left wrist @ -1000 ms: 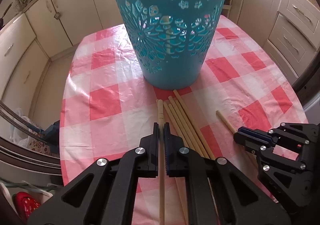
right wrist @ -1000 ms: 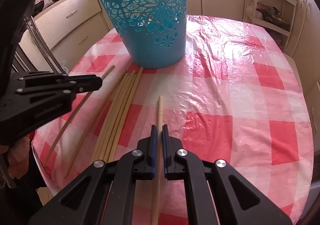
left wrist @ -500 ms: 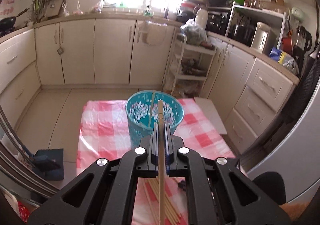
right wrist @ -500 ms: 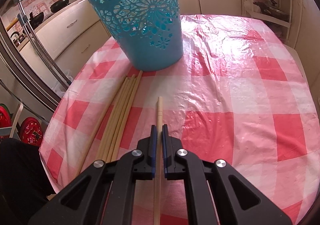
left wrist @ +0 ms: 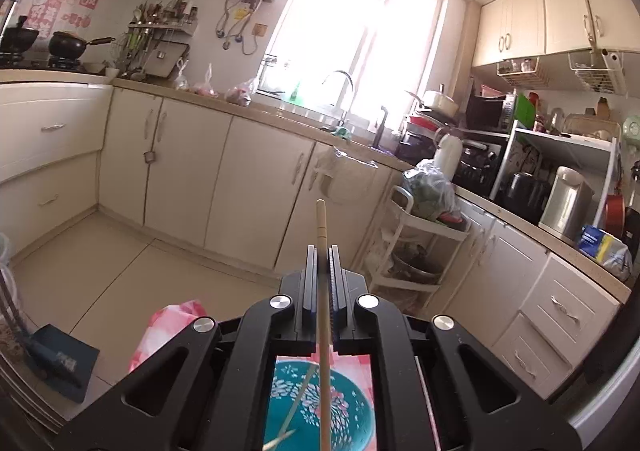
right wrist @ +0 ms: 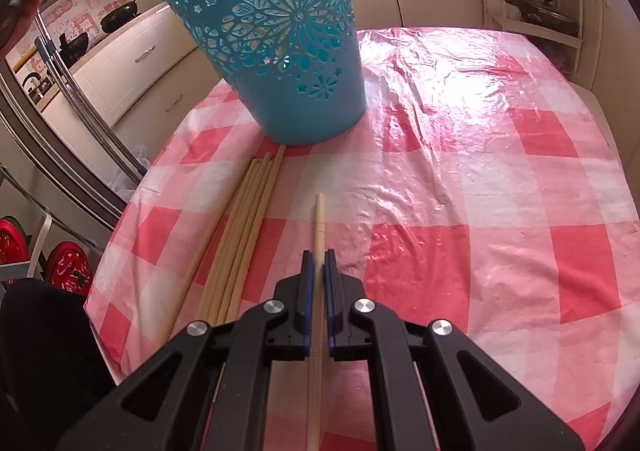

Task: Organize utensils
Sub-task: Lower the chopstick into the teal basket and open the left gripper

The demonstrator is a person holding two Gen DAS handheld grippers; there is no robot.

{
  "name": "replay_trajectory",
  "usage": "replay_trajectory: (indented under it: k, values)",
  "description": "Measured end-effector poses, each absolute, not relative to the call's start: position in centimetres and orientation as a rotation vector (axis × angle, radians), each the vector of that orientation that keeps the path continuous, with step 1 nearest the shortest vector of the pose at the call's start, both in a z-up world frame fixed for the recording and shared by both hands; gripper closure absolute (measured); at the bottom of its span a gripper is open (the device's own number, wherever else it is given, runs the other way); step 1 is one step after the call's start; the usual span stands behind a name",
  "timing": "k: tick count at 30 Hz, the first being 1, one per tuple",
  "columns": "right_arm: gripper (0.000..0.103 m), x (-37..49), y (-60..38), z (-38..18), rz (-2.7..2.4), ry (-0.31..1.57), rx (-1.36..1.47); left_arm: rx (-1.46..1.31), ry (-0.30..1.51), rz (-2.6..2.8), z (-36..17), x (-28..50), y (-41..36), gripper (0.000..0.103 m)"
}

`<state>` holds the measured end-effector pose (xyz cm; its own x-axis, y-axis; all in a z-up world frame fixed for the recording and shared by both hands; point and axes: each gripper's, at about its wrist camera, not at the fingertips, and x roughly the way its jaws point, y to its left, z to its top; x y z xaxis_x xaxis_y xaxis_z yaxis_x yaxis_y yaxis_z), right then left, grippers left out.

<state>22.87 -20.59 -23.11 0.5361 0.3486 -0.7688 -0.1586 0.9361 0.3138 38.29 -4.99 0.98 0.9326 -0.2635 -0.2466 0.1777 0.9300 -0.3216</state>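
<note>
Cream kitchen cabinets and a bright window fill most of your left wrist view, because your left gripper is held high and points almost level out over the room; its jaws are pinched tight on 1 wooden chopstick that runs straight along the line of the fingers, tip forward. What the coming move turns on is this: the teal basket lies below and behind those jaws, its open mouth showing through the gap in the gripper frame, with at least 1 stick already leaning inside it, so the chopstick's long axis is close to level while the opening faces up. You would likely need to tip the stick toward vertical over that mouth before letting go, or it may catch the rim. Your left hand is the nearer to the opening from above. Your right gripper sits low over the bench with its red and white checked cloth, jaws likewise closed on a second chopstick that lies along the fingers and points toward the basket, which stands ahead and slightly to the left in that view, well apart from the tip. Just left of those jaws lies a bundle of loose chopsticks, fanned with their far ends close to the basket's base.
</note>
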Motion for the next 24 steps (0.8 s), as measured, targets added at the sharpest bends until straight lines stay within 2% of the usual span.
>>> replay_trajectory:
  k: [7, 17, 19, 21, 24]
  values:
    - [0.097, 23.2, -20.8, -23.2, 0.314, 0.966, 0.235, -0.288, 0.313, -0.18, -2.5, 41.8, -6.5, 0.098]
    - [0.097, 23.2, -20.7, -23.2, 0.318, 0.964, 0.23, -0.181, 0.407, -0.147, -7.7, 41.7, -7.9, 0.096]
    - [0.097, 23.2, -20.7, -23.3, 0.318, 0.964, 0.231, -0.164, 0.437, -0.146, -8.5, 41.3, -7.7, 0.09]
    - [0.097, 23.2, -20.8, -23.3, 0.319, 0.964, 0.237, -0.145, 0.455, -0.141, -8.8, 40.4, -7.2, 0.071]
    - [0.097, 23.3, -21.1, -23.3, 0.329, 0.969, 0.255, -0.128, 0.45, -0.128, -8.3, 38.6, -6.0, 0.054]
